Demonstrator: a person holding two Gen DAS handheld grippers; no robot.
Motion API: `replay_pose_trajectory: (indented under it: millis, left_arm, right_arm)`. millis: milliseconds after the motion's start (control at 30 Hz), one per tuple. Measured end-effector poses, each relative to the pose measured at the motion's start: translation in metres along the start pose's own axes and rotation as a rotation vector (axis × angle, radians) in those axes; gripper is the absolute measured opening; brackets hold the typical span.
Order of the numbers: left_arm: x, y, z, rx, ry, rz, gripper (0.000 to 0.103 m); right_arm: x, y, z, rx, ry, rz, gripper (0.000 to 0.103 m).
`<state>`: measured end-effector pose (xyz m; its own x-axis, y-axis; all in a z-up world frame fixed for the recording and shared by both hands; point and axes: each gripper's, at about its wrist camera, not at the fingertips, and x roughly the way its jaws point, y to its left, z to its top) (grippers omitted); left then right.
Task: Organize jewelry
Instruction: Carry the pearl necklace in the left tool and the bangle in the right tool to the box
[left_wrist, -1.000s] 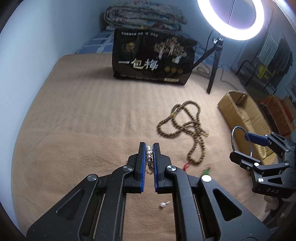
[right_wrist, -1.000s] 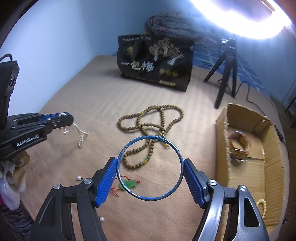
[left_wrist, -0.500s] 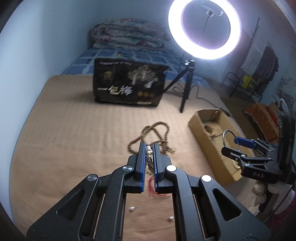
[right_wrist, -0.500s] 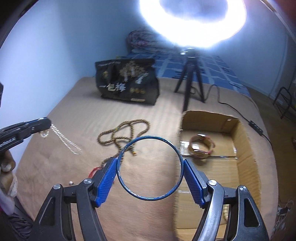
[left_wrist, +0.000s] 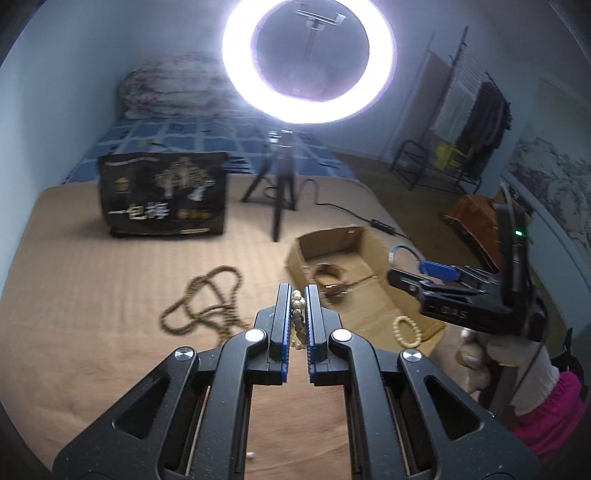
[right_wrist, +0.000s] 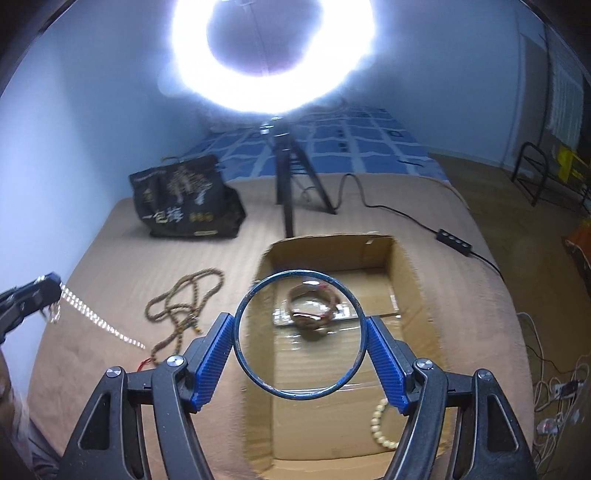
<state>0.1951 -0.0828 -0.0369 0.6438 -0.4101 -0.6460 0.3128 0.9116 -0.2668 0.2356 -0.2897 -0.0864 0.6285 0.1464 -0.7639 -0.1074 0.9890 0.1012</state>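
Left gripper (left_wrist: 298, 295) closed tight on a pearl necklace (left_wrist: 297, 317), just left of the cardboard box (right_wrist: 413, 280) on the bed. Right gripper (right_wrist: 300, 332) spread wide, clamping a blue bangle (right_wrist: 300, 396) by its sides, above the box. Inside the box, a brown bracelet (right_wrist: 312, 308) and a pale bead bracelet (right_wrist: 380, 424); left of the box, a wooden bead necklace (right_wrist: 184, 299).

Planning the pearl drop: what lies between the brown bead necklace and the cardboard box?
Right wrist view: only bare tan blanket separates the brown bead necklace from the cardboard box.
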Motion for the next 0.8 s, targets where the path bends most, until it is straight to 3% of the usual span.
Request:
replay_pose_trajectory:
  millis: [433,800]
  left_arm:
    - [0.052,-0.068,-0.003,0.049,0.057,-0.080,0.005]
    - [0.088,-0.101,-0.016,0.073,0.116,-0.097,0.005]
  right_arm:
    - [0.022,-0.064,-0.006,0.100,0.057,-0.035,0.074]
    - [0.037,-0.080,-0.014,0.131,0.099,-0.016,0.074]
